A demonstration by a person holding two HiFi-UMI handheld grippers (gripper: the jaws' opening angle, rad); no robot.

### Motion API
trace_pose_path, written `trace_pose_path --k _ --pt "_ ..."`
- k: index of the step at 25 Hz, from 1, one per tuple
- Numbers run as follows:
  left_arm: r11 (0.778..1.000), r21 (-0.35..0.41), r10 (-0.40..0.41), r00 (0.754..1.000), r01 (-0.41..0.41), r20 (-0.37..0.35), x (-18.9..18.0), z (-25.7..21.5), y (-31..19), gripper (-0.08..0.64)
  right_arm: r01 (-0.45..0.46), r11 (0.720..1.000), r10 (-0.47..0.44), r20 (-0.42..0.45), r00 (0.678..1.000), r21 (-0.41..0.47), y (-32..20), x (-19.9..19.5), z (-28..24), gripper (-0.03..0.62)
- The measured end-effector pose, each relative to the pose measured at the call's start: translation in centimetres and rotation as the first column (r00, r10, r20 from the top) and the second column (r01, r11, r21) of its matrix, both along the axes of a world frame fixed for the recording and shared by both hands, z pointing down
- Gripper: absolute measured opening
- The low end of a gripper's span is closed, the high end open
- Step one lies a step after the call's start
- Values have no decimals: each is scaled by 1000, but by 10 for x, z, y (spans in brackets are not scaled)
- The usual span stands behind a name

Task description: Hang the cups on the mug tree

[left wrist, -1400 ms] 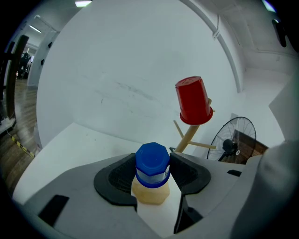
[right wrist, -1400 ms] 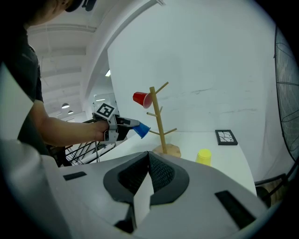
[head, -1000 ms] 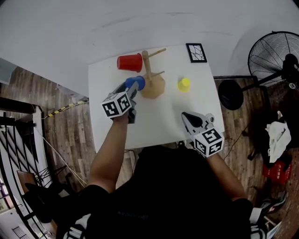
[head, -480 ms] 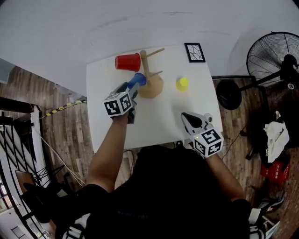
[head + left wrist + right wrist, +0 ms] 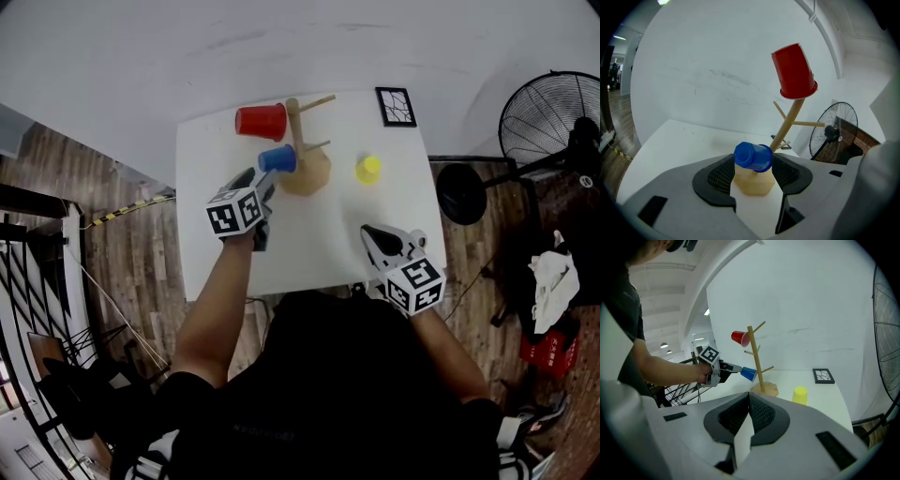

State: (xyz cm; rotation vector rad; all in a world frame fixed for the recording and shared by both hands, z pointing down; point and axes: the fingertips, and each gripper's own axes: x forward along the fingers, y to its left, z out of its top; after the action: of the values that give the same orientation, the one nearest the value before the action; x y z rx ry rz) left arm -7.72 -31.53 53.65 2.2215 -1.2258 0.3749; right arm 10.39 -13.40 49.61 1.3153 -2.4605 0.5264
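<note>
The wooden mug tree (image 5: 307,173) stands at the back of the white table (image 5: 309,239). A red cup (image 5: 261,122) hangs mouth-down on an upper peg. A blue cup (image 5: 277,158) sits on a lower left peg, tilted on its side. My left gripper (image 5: 263,180) is right behind it. In the left gripper view the blue cup (image 5: 752,156) lies between the jaws of the left gripper (image 5: 752,172), which are opening, with the pads just clear of it. A yellow cup (image 5: 367,170) stands upside down to the right of the tree. My right gripper (image 5: 375,234) rests shut and empty near the front edge.
A black framed tile (image 5: 394,105) lies at the table's back right corner. A floor fan (image 5: 548,117) stands to the right of the table. A white wall runs behind the table, and wooden floor shows on both sides.
The blue cup went from tilted in front of the left gripper onto the lower peg. The left jaws have spread a little. The right gripper has stayed where it was.
</note>
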Motion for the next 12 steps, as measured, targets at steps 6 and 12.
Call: trace_pose_path --k 6,12 --pt "1000 7 -20 1000 21 -12 -8 -4 8 256 11 1000 -11 7 1000 4 -4 0 0 6" --pt "999 9 -41 999 41 -17 -11 -6 23 252 30 999 -30 18 999 17 -10 2 -4 6"
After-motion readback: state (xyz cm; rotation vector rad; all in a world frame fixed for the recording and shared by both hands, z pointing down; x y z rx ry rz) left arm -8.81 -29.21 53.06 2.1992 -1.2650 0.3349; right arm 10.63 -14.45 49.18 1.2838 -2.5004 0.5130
